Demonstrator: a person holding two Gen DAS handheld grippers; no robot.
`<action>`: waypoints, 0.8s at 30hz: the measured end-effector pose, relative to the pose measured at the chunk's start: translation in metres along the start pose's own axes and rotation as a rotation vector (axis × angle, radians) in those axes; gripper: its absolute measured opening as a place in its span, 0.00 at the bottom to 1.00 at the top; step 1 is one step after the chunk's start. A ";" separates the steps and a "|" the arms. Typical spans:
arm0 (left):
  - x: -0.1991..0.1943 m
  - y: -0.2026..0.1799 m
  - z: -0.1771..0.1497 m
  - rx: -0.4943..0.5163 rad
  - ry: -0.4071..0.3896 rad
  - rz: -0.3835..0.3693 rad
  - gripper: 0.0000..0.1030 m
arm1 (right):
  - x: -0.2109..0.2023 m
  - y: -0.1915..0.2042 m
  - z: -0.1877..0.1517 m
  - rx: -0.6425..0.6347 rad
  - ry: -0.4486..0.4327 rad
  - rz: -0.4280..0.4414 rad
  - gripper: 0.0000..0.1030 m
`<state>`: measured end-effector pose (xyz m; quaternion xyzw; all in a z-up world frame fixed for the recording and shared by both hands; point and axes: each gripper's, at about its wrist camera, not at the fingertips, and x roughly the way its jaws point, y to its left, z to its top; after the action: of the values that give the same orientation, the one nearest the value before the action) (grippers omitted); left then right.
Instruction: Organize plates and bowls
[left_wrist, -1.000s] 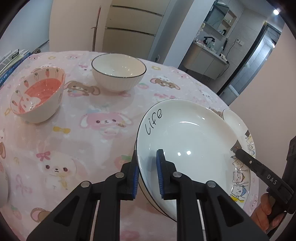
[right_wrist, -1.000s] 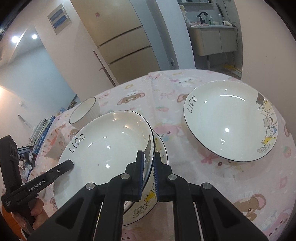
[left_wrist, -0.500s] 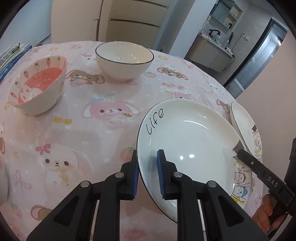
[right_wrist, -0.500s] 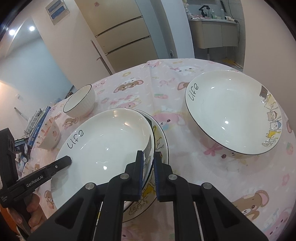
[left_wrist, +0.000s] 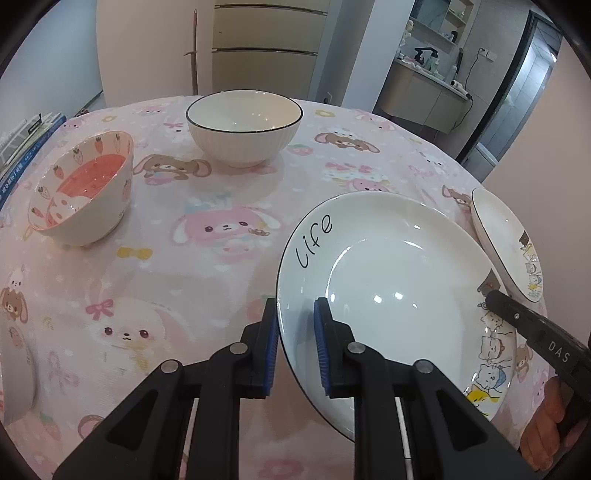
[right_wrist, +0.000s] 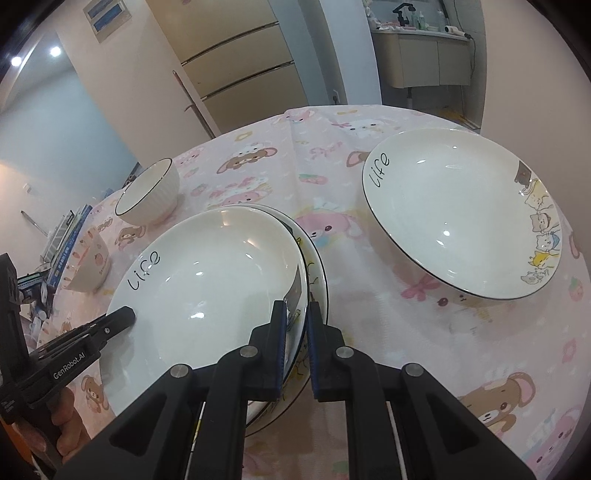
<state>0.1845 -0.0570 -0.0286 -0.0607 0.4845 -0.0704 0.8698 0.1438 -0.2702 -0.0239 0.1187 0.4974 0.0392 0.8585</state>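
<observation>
A white "Life" plate (left_wrist: 399, 280) sits on a second plate of the same kind (right_wrist: 317, 273) on the pink tablecloth. My left gripper (left_wrist: 295, 347) is shut on its near-left rim. My right gripper (right_wrist: 297, 343) is shut on its opposite rim; the plate shows in the right wrist view (right_wrist: 207, 288) too. Another "Life" plate (right_wrist: 458, 214) lies to the right; its edge shows in the left wrist view (left_wrist: 506, 243). A white ribbed bowl (left_wrist: 243, 127) and a strawberry bowl (left_wrist: 81, 188) stand further left.
The round table (left_wrist: 184, 280) has a pink cartoon cloth. Books (left_wrist: 22, 147) lie off its left edge. A wall is close on the right, cabinets and a counter stand behind. A white rim (left_wrist: 14, 376) shows at the left edge.
Both grippers have lowered the held plate onto the plate beneath it and levelled it. The bowls appear nearer in the left wrist view.
</observation>
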 end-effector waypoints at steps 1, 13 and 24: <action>0.000 0.000 0.000 -0.001 -0.001 0.002 0.16 | 0.000 0.000 0.000 -0.001 0.001 0.000 0.11; -0.001 -0.001 0.000 0.026 -0.017 0.031 0.16 | -0.001 -0.003 0.001 0.013 0.008 0.017 0.11; 0.003 -0.006 -0.002 0.044 -0.007 0.017 0.16 | -0.006 0.008 -0.002 -0.076 -0.066 -0.115 0.11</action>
<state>0.1836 -0.0637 -0.0311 -0.0377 0.4802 -0.0737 0.8733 0.1392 -0.2634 -0.0177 0.0585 0.4728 0.0048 0.8792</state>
